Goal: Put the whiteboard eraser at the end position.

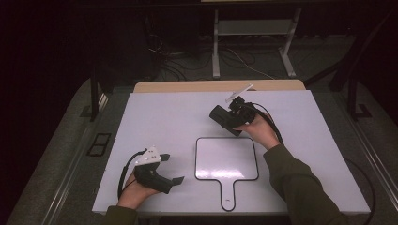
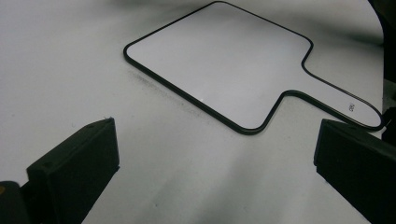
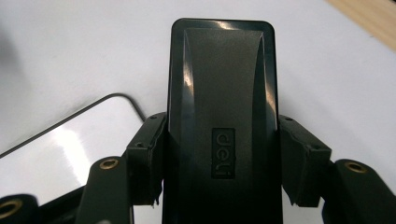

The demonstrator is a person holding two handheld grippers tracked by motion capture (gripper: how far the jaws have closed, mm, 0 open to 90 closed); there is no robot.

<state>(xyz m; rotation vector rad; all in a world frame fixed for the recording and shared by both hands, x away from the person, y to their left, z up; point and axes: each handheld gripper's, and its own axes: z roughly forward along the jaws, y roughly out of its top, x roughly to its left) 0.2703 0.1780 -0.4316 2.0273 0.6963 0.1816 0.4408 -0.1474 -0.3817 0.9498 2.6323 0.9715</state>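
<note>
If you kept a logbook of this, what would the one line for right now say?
right gripper: shut on black eraser, held above table | left gripper: open, empty, near table | whiteboard paddle: flat, blank

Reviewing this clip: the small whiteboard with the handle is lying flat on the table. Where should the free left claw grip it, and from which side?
Probably the handle. The whiteboard lies flat, its white panel too broad for the jaws, while the narrow handle sticks out toward the person's table edge. The left claw, open and empty, sits just left of it, so come in low from that side, across the handle's width. The right claw is shut on a black eraser.
</note>
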